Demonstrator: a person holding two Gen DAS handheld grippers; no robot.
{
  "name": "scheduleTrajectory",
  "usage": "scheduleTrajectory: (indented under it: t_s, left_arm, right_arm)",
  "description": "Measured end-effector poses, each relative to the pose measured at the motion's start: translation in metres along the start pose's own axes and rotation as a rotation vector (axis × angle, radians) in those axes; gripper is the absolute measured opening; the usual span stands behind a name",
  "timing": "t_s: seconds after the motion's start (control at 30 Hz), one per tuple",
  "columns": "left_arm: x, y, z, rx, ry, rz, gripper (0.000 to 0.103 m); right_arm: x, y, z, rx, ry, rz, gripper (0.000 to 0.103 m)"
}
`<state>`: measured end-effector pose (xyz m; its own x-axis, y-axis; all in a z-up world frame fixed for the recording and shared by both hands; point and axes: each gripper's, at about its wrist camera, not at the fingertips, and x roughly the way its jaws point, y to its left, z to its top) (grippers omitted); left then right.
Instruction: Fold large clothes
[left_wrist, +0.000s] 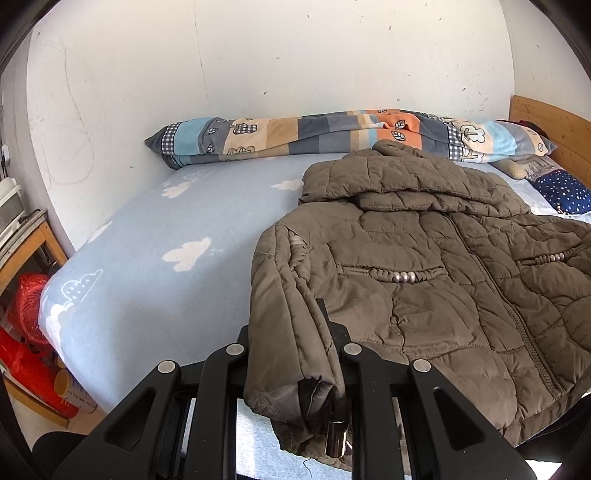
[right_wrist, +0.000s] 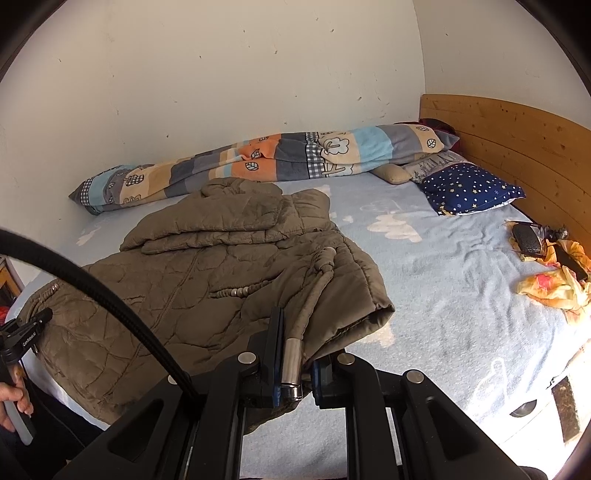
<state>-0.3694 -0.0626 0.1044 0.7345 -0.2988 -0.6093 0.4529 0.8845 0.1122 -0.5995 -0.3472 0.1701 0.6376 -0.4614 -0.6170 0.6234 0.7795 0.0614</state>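
Note:
A large olive-brown quilted jacket (left_wrist: 424, 266) lies front up on the light blue bed (left_wrist: 155, 280), its hood toward the wall. My left gripper (left_wrist: 291, 354) is shut on the jacket's left bottom corner, with the cloth draped over the fingers. In the right wrist view the jacket (right_wrist: 207, 266) fills the left half. My right gripper (right_wrist: 295, 369) is shut on the jacket's right bottom corner, where a drawstring with a metal tip (right_wrist: 291, 365) sits between the jaws.
A rolled patchwork quilt (right_wrist: 258, 162) lies along the wall. A navy starred pillow (right_wrist: 469, 188) and a wooden headboard (right_wrist: 517, 147) are at the right. A yellow cloth with dark items (right_wrist: 550, 273) lies on the bed's right side. Red plastic items (left_wrist: 26, 332) stand beside the bed.

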Motion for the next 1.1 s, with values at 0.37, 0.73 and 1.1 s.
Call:
scheduleTrajectory:
  t_s: [0.37, 0.73, 1.1]
  left_arm:
    - [-0.005, -0.001, 0.017, 0.003, -0.038, 0.009, 0.018]
    - [-0.008, 0.001, 0.035, -0.021, -0.055, 0.003, 0.019]
    - [-0.003, 0.0, 0.058, -0.034, -0.092, 0.006, 0.019]
  right_arm:
    - [-0.004, 0.008, 0.022, -0.032, -0.038, 0.017, 0.013]
    - [-0.004, 0.01, 0.039, -0.048, -0.063, 0.024, 0.013]
    - [-0.002, 0.008, 0.05, -0.041, -0.078, 0.022, 0.013]
